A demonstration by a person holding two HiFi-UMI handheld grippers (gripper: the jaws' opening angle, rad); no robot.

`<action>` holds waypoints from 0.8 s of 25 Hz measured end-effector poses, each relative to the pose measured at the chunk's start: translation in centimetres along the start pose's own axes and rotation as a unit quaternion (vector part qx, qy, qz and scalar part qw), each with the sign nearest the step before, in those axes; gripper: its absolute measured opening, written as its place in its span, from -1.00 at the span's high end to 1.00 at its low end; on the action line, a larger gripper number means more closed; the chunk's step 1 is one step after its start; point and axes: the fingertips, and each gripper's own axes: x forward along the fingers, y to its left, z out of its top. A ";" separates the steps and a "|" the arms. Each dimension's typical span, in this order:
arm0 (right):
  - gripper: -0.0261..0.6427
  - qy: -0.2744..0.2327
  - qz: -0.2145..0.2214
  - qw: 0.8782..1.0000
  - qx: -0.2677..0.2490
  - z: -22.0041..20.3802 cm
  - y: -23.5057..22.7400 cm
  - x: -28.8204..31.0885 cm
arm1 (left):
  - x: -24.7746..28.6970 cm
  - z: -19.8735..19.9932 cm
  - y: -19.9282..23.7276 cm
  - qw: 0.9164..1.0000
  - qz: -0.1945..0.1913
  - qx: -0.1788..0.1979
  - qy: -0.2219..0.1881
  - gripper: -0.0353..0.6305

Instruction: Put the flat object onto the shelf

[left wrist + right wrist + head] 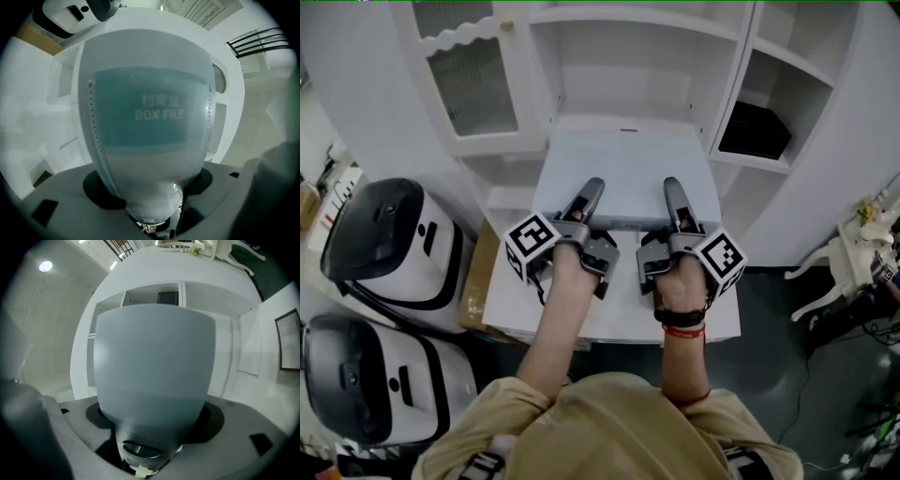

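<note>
1. The fingers of the left gripper (592,189) and the right gripper (673,189) are clamped on the near edge of the box file (623,159). They sit well apart, probably to keep it level.
2. The file is held flat above the white surface (609,323), facing the middle bay of the shelf (628,89) but not yet on it.
3. The lower fingers are hidden under the file. In both gripper views the file blocks almost everything ahead.
</note>
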 end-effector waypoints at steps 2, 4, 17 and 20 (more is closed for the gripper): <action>-0.21 -0.001 0.011 1.000 -0.006 0.3 0.6 0.2 | 0.0 0.0 -0.3 1.000 -0.007 0.005 0.002 -0.06; -0.21 -0.001 0.021 1.000 -0.007 0.5 1.0 0.7 | 0.3 0.2 -0.8 1.000 -0.012 0.014 0.002 -0.06; -0.21 -0.021 0.005 0.999 0.028 1.4 -1.6 4.0 | 3.9 2.0 0.5 1.000 0.009 0.014 0.007 -0.06; -0.21 -0.027 0.004 0.999 0.035 1.6 -2.2 5.2 | 5.1 2.7 0.9 1.000 0.012 0.012 0.005 -0.06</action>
